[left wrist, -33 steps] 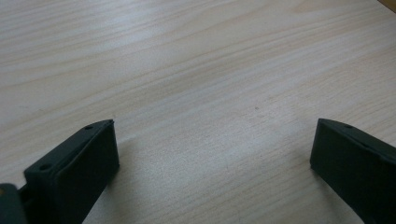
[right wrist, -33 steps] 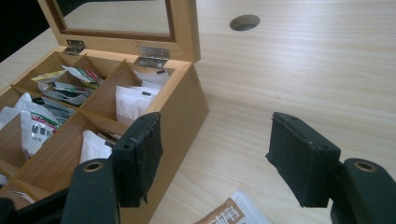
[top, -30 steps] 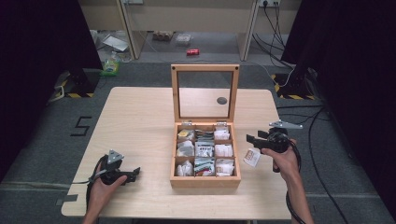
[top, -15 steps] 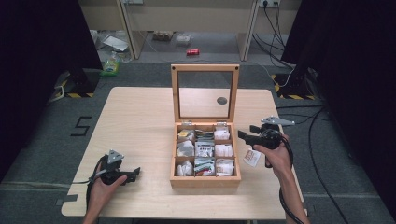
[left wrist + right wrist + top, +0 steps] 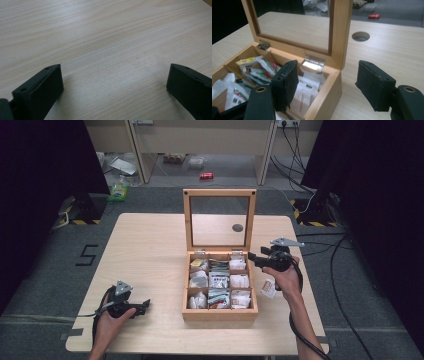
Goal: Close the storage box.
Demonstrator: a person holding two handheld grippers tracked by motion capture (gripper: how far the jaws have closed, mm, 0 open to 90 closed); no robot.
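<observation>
Although no packet is held yet, the work appears to be at an early stage, judged from how things lie. The pale wooden table takes up the middle of the high view, and the light wooden compartment box with its glass-paned lid is seen at the centre, the lid already raised upright at the back. Nine compartments are counted in it, and all are seen stocked with small paper sachets in white, green and yellow. One small white and brown packet is found lying on the table just right of the box, beside the person's right hand.

At centre right of the high view the right gripper is held over the box's upper right corner; in the right gripper view its jaws are seen standing well apart with nothing between them, one above the corner compartment and one outside the wall. At lower left the left gripper is rested on bare table, its jaws wide apart and empty in the left gripper view.

Opening can be taken as done; a grasp on a sachet is judged to be left.
</observation>
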